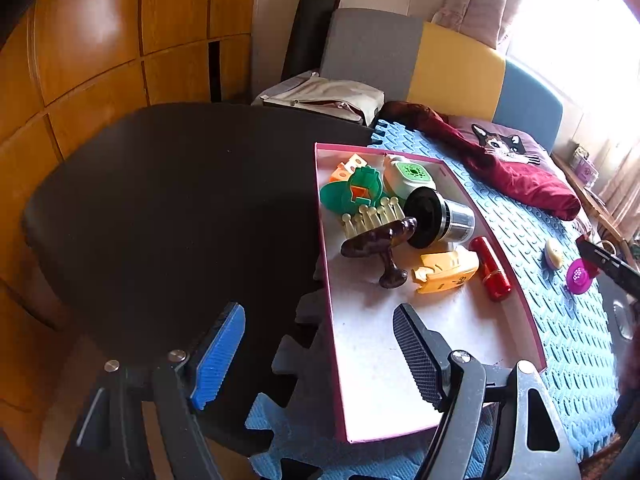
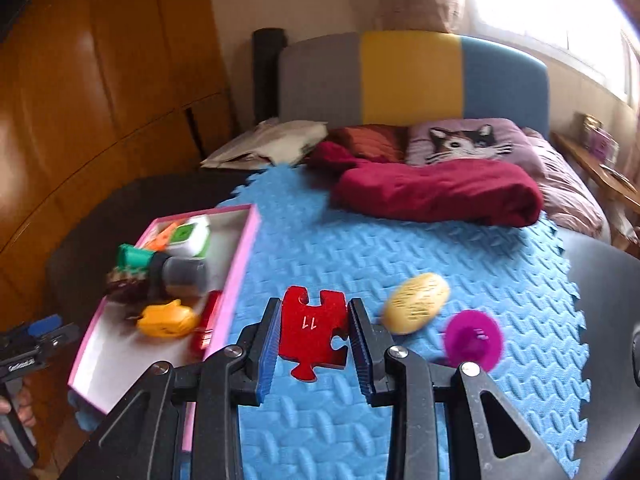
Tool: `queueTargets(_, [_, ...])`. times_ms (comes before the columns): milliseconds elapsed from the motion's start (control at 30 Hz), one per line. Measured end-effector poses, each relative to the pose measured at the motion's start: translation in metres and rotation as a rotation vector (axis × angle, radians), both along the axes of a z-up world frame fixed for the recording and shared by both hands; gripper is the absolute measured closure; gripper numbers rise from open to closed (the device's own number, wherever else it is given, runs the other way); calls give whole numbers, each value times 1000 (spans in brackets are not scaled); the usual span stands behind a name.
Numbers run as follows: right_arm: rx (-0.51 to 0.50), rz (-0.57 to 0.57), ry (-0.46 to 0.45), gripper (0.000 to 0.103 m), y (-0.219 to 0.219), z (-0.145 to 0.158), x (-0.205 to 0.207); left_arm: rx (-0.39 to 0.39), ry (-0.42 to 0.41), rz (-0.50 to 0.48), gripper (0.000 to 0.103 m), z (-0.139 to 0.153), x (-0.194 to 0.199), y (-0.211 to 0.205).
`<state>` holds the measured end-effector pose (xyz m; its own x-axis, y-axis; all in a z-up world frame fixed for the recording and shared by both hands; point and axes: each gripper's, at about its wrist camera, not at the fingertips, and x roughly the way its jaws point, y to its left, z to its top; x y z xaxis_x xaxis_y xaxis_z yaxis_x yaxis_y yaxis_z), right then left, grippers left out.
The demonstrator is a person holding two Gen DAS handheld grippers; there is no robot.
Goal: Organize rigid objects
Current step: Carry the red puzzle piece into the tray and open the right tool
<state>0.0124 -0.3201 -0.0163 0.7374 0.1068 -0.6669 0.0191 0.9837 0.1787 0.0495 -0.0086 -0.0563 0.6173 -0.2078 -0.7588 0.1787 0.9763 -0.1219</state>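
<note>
**Right wrist view: red puzzle piece riding between the jaws, pink box off to the left**

Right wrist view, left to right. Left gripper (image 2: 44,330) is showing at the far left edge, a hand under it. Pink box (image 2: 240,276) is sitting on the left part of the blue foam mat (image 2: 320,232), holding a yellow toy (image 2: 166,320), a black-and-grey canister (image 2: 180,274) lying on its side, and a green-and-white gadget (image 2: 190,236). Right gripper (image 2: 314,342) is gripping a red puzzle piece (image 2: 314,326) marked "11"; both pads are pressing on its side edges, jaws nearly closed around it, the piece raised over the mat. Picture is smeared here. Right of the gripper, a yellow oval piece (image 2: 416,304) and a purple disc (image 2: 472,338) are lying on the mat, just beside each other. A dark red blanket (image 2: 436,192) is bunched at the mat's far end.

Left wrist view, left to right. Black tabletop (image 1: 160,200) is filling the left. Left gripper (image 1: 320,360) is hovering with jaws standing wide apart and nothing between them, one finger over the near end of the box (image 1: 332,320). Inside the box: a green toy (image 1: 352,196), a dark brown wooden piece (image 1: 380,244), the canister (image 1: 440,216), the yellow toy (image 1: 444,272), a red cylinder (image 1: 490,268) against the right wall. On the mat (image 1: 560,320) beyond, the oval piece (image 1: 554,254) and purple disc (image 1: 580,276) are resting near the right edge.
</note>
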Motion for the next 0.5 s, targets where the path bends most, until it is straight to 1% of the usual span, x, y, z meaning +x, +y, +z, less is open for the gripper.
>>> queueTargets(233, [18, 108, 30, 71, 49, -7, 0, -9, 4, 23, 26, -3, -1, 13])
queueTargets(500, [20, 242, 95, 71, 95, -21, 0, -19, 7, 73, 26, -5, 2, 33])
